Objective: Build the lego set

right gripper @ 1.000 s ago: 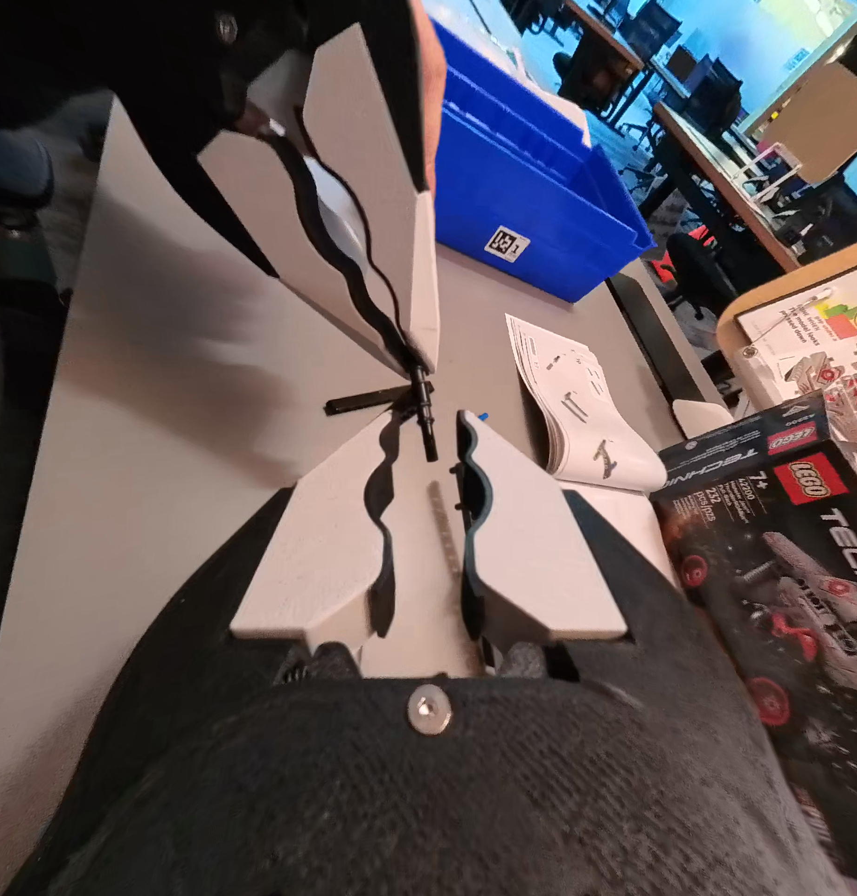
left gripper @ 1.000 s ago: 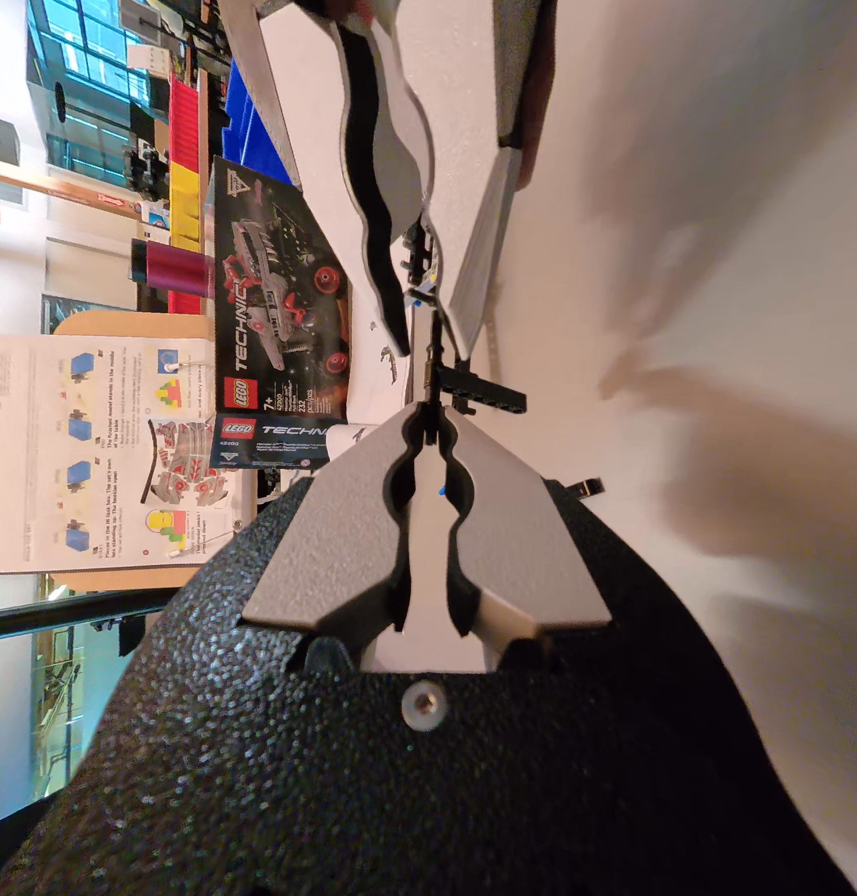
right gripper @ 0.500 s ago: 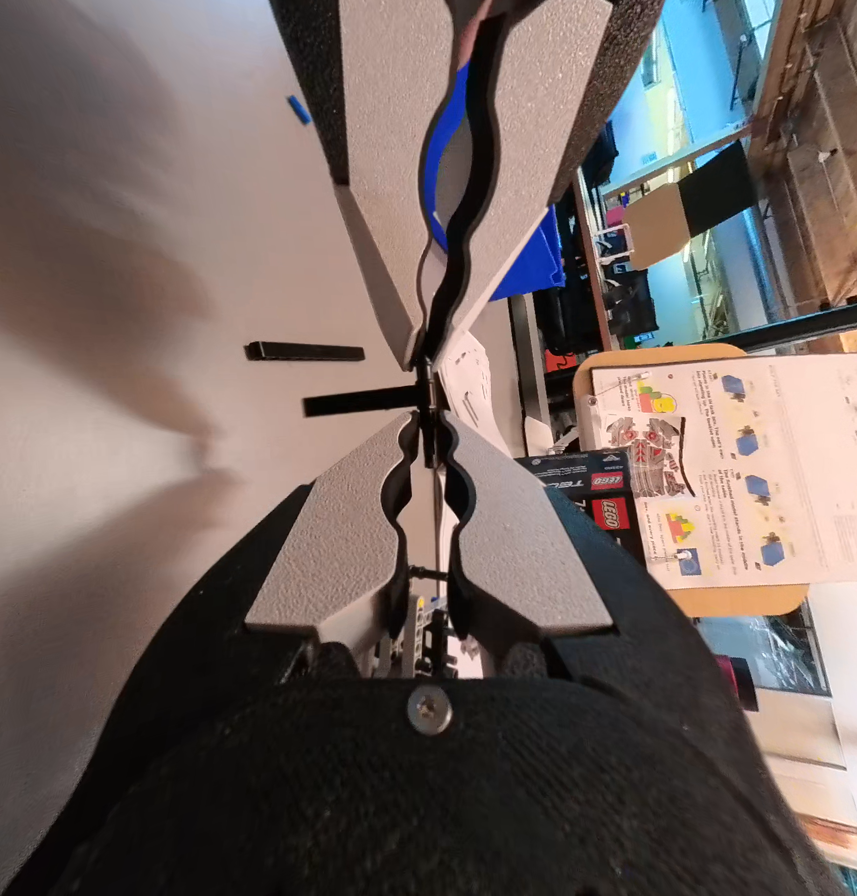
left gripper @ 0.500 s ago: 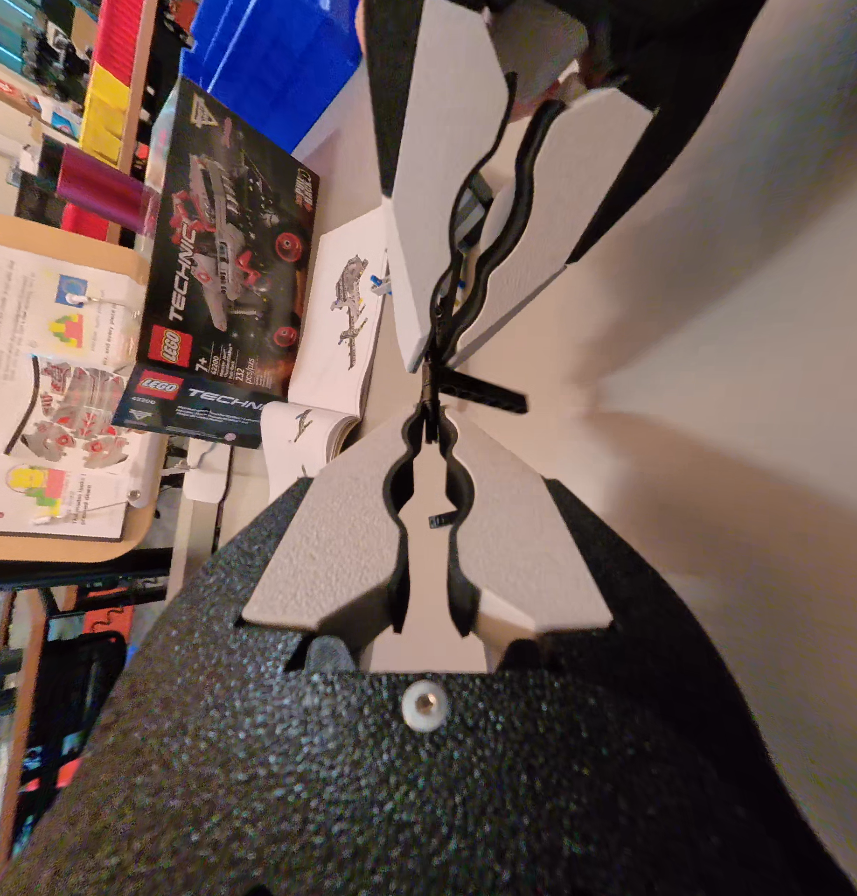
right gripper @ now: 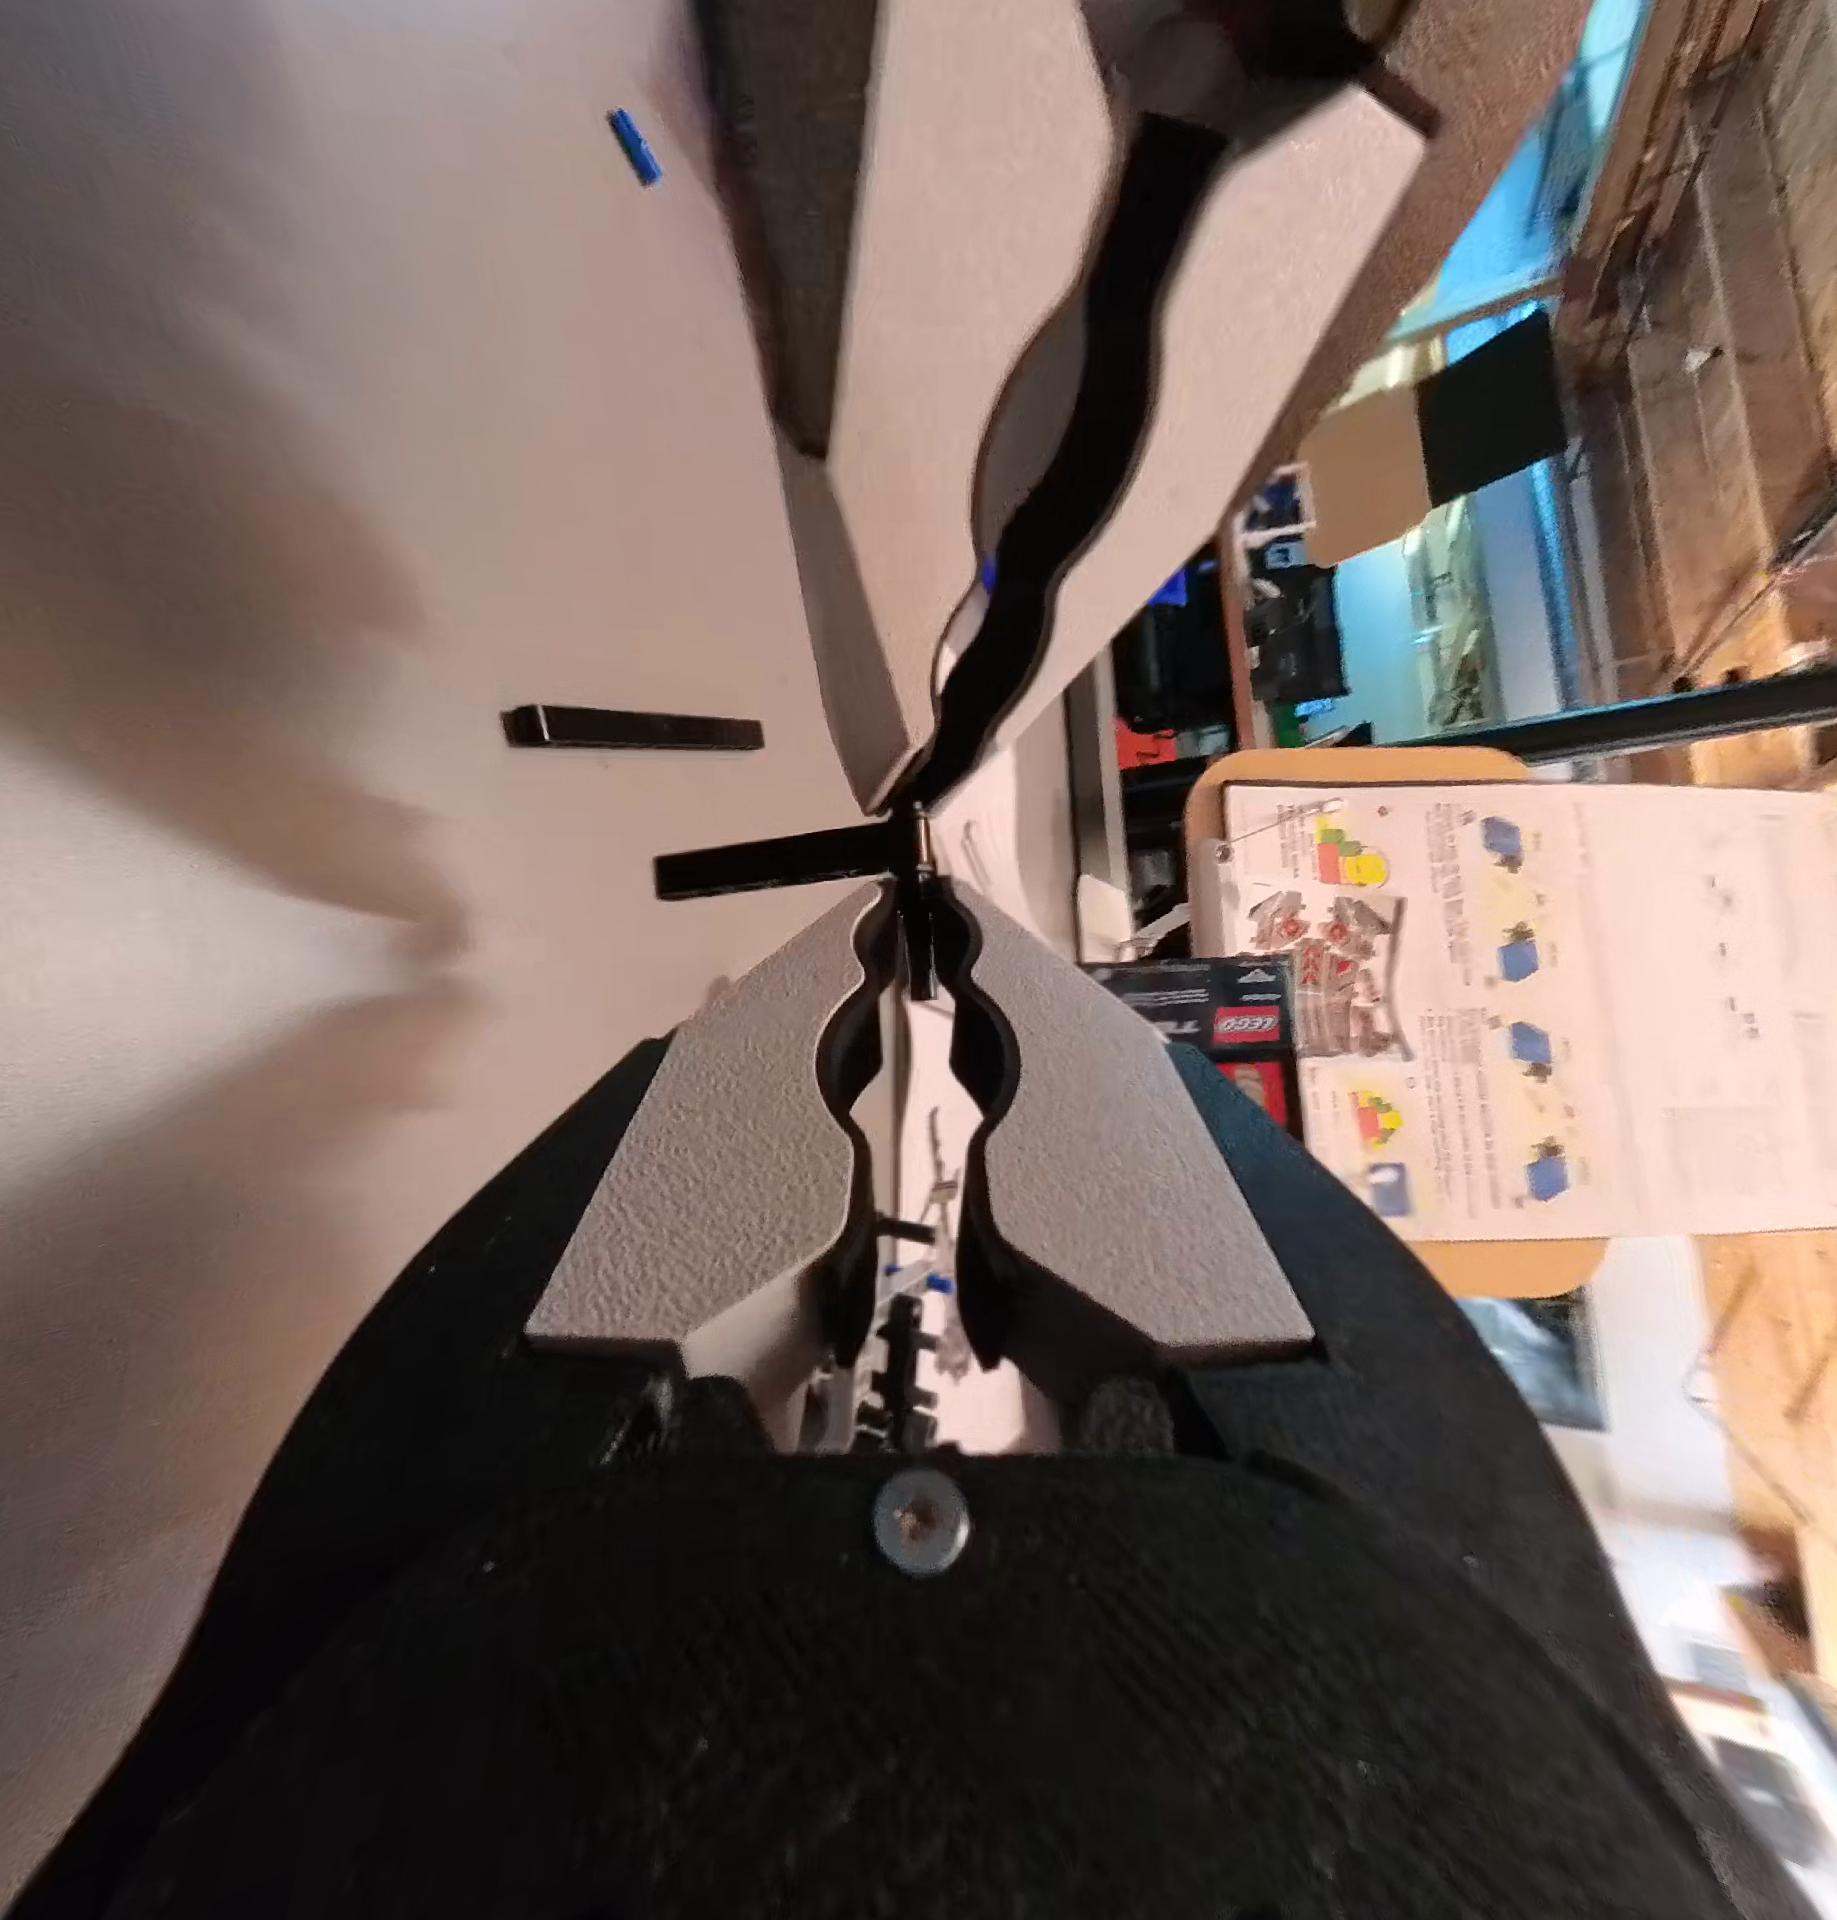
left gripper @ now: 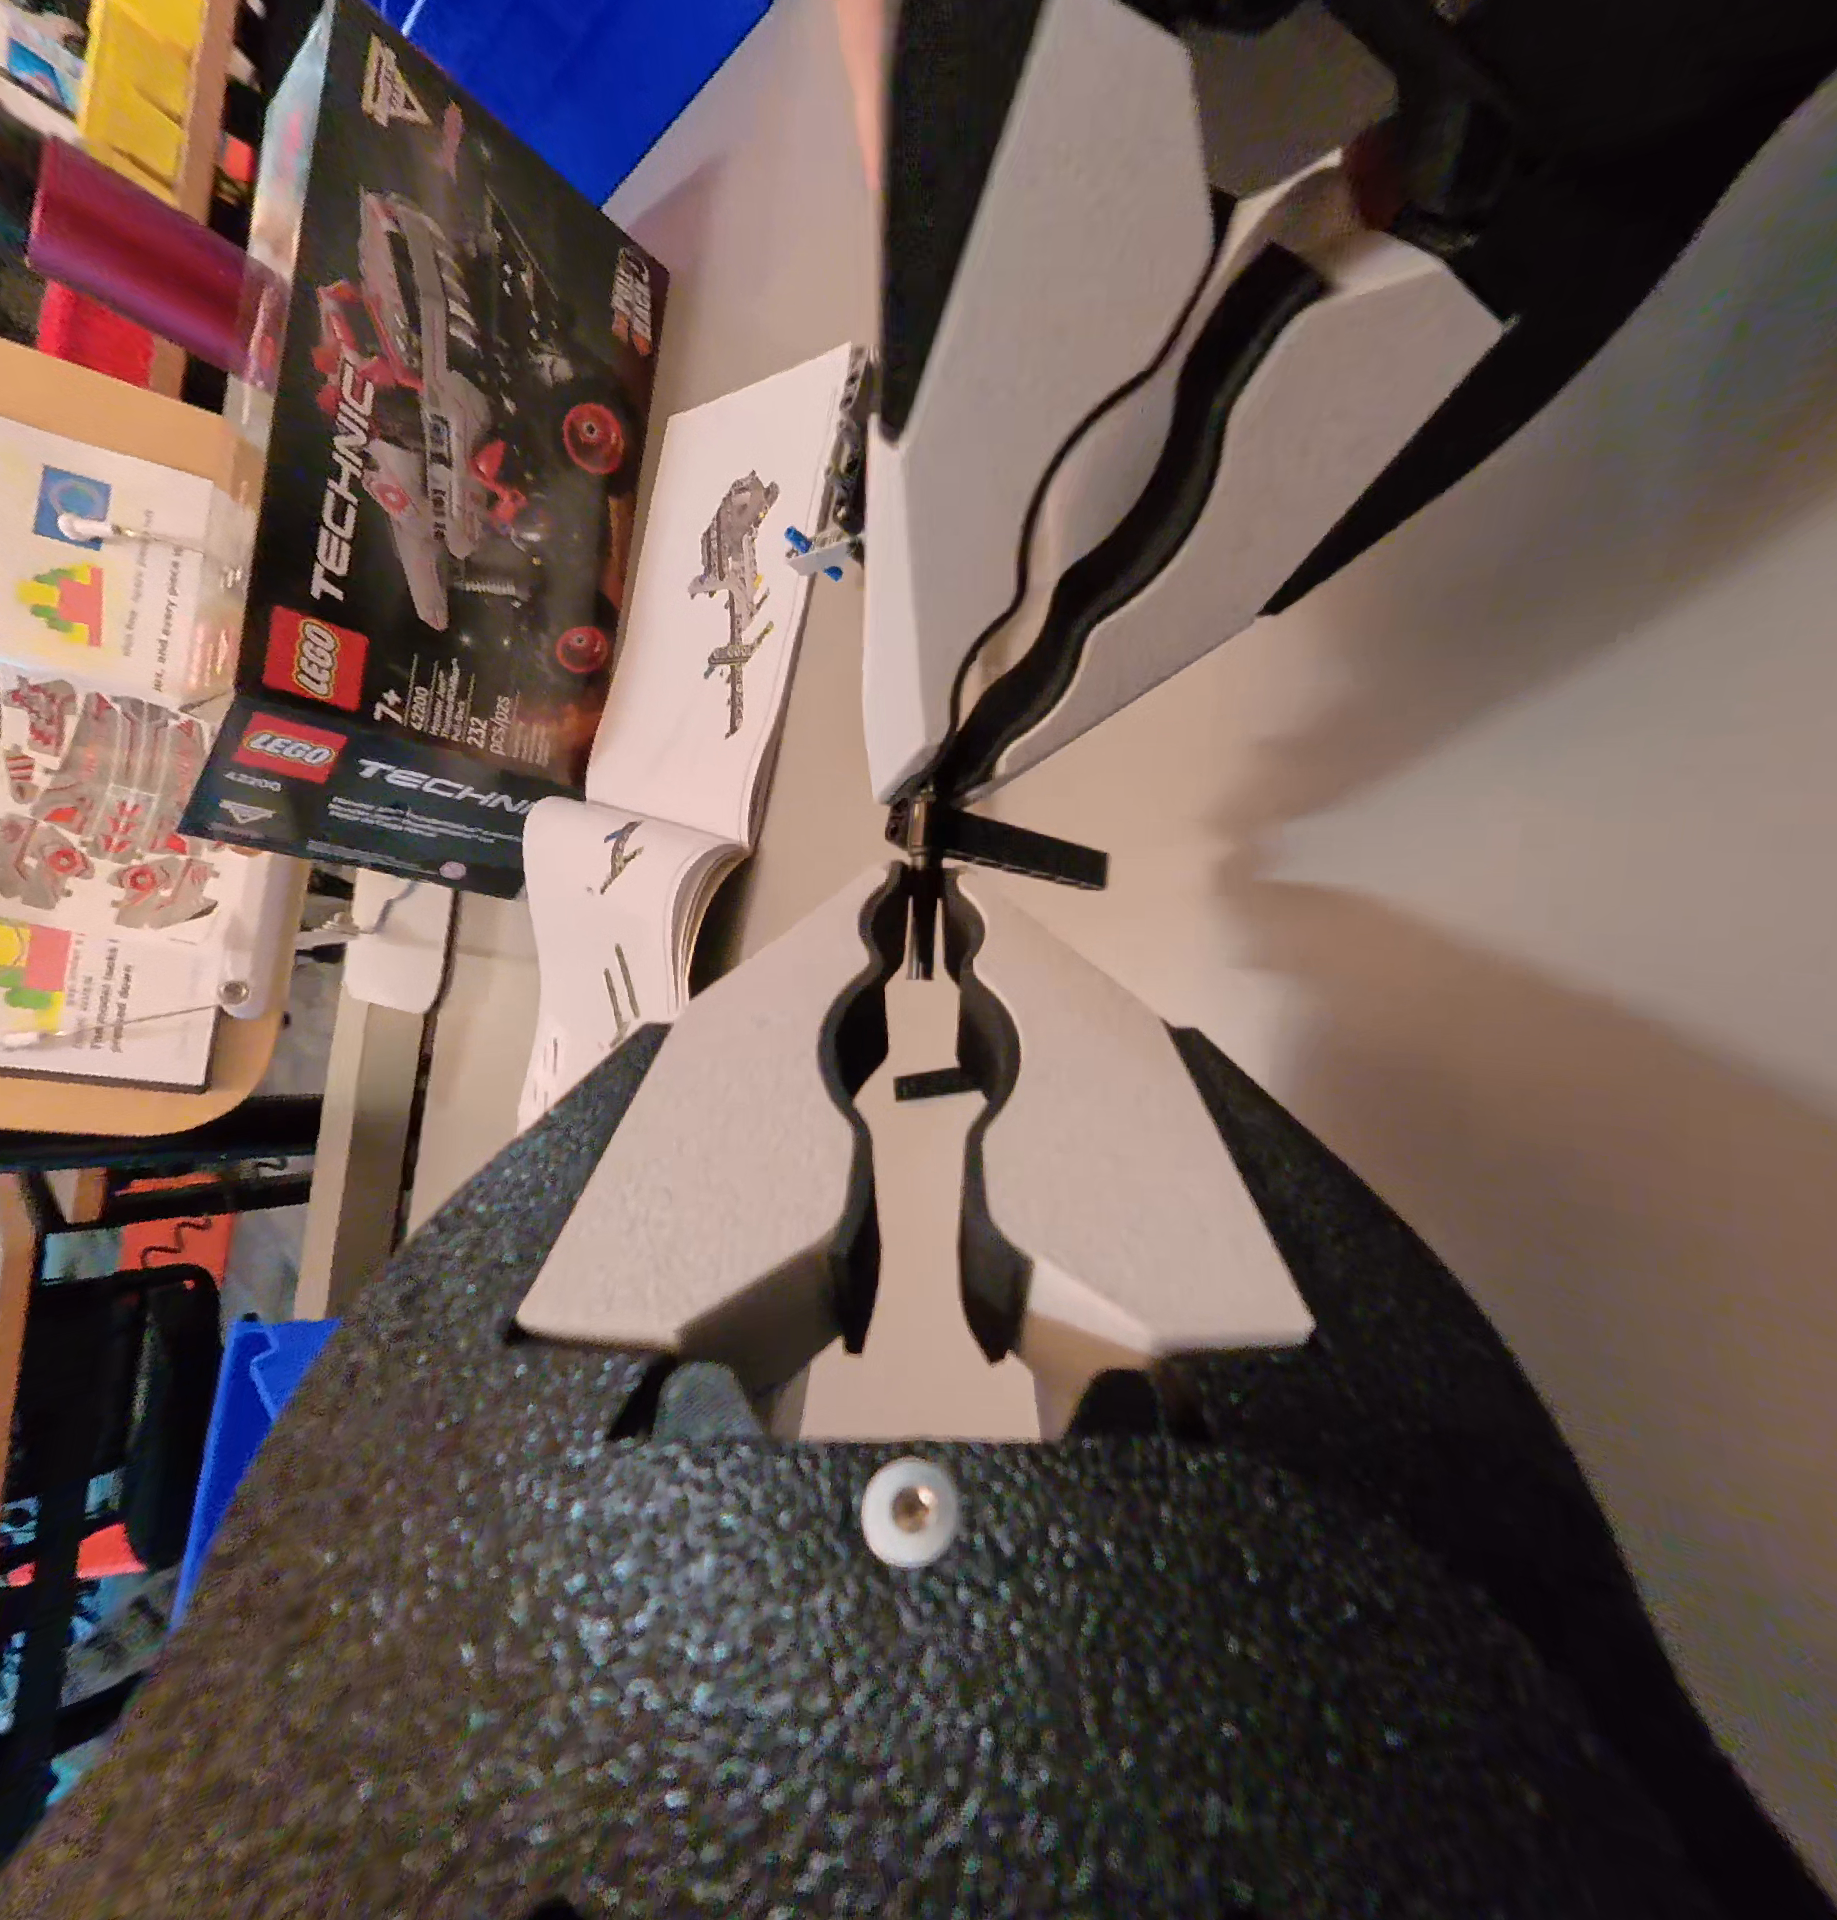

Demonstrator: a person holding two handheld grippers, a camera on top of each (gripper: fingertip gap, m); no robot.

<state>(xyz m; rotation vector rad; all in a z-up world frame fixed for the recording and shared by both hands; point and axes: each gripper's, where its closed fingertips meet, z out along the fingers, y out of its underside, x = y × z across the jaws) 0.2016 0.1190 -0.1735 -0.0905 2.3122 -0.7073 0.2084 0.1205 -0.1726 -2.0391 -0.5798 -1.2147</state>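
The left gripper (left gripper: 919,904) is clamped on one end of a thin black plastic axle rod (left gripper: 920,935), and the right gripper (right gripper: 919,914) is clamped on the opposite end, tip to tip with it. A flat black plastic beam (right gripper: 768,862) sits on the rod between the two tips, sticking out sideways above the pale surface (right gripper: 270,831).

The step in hand looks like seating the rod through the beam's hole. To do it well, keep both grippers on one straight line and push along the rod only; any twist could lever the beam off or bend the thin rod.

A second black beam (right gripper: 633,727) lies on the surface beyond the held one, and a small blue pin (right gripper: 633,145) farther off. Left of the left gripper lie an open white instruction booklet (left gripper: 706,634) and the dark cardboard set box (left gripper: 446,468), well clear. Nothing blocks the push.
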